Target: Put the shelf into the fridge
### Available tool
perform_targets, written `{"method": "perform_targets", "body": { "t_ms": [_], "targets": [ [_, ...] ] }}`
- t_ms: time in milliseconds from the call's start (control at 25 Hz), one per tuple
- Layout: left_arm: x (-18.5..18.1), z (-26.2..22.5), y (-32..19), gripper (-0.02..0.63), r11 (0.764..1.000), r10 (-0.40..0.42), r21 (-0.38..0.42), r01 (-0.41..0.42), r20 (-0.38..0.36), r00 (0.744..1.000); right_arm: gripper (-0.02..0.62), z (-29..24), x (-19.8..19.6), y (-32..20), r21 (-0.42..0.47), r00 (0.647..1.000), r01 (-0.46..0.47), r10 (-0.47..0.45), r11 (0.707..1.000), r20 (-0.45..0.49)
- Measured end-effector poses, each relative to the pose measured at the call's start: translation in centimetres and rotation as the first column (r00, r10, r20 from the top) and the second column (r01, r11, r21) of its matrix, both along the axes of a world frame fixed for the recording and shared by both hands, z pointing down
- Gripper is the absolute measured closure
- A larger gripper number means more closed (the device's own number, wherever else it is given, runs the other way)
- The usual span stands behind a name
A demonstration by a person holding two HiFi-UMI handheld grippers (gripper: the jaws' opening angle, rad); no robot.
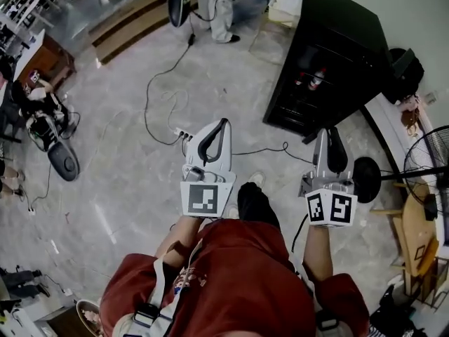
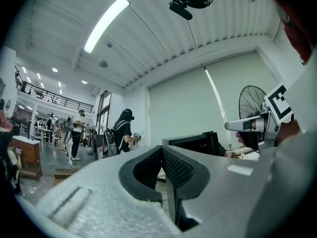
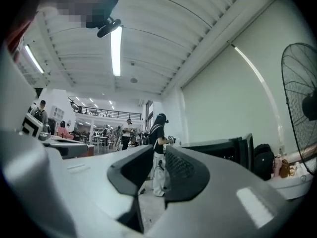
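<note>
Fingers of left gripper [image 1: 223, 122] clenched, tips touching, nothing between. Fingers of right gripper [image 1: 330, 133] slightly apart, empty. Black fridge [image 1: 337, 44] on floor [image 1: 126, 160], ahead-right of both grippers. Red-white items [image 1: 316, 78] inside, too small to identify.

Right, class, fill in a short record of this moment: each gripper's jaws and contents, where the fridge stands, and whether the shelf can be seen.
Left gripper: jaws together, nothing between them
Right gripper: jaws a little apart, nothing between them
Fridge: black, on the floor ahead and to the right, apart from both grippers
Shelf: not seen in any view
Floor: grey, cables trailing across it
</note>
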State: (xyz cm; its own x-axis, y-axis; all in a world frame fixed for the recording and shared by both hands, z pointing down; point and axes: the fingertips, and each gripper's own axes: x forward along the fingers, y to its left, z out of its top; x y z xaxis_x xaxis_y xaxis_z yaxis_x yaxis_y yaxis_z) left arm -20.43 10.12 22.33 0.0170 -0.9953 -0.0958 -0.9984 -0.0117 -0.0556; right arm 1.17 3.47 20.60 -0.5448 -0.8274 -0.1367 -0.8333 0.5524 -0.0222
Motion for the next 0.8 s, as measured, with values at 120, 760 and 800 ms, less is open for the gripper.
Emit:
{"method": "perform_targets", "body": {
  "t_ms": [120, 760, 800],
  "targets": [
    [-0.5, -1.2, 0.9, 0.6, 1.0, -0.013, 0.027, 0.013, 0.002, 1.0, 0.527, -0.8, -0.5, 0.6, 0.024, 1.0, 0.005, -0.004, 1.0, -0.006],
    [-0.5, -2.1, 2.0, 0.6, 0.999, -0.009, 0.048, 0.009, 0.001, 1.0, 0.597, -1.1, -1.0, 1.8, 0.024, 1.0, 0.02, -0.02, 1.0, 0.002],
    [-0.4, -2.0, 1.9, 0.6, 0.999, -0.008, 0.047, 0.007, 0.003, 1.0, 0.597, -1.0, -1.0, 1.7, 0.024, 1.0, 0.021, -0.021, 0.999, 0.0]
  ]
}}
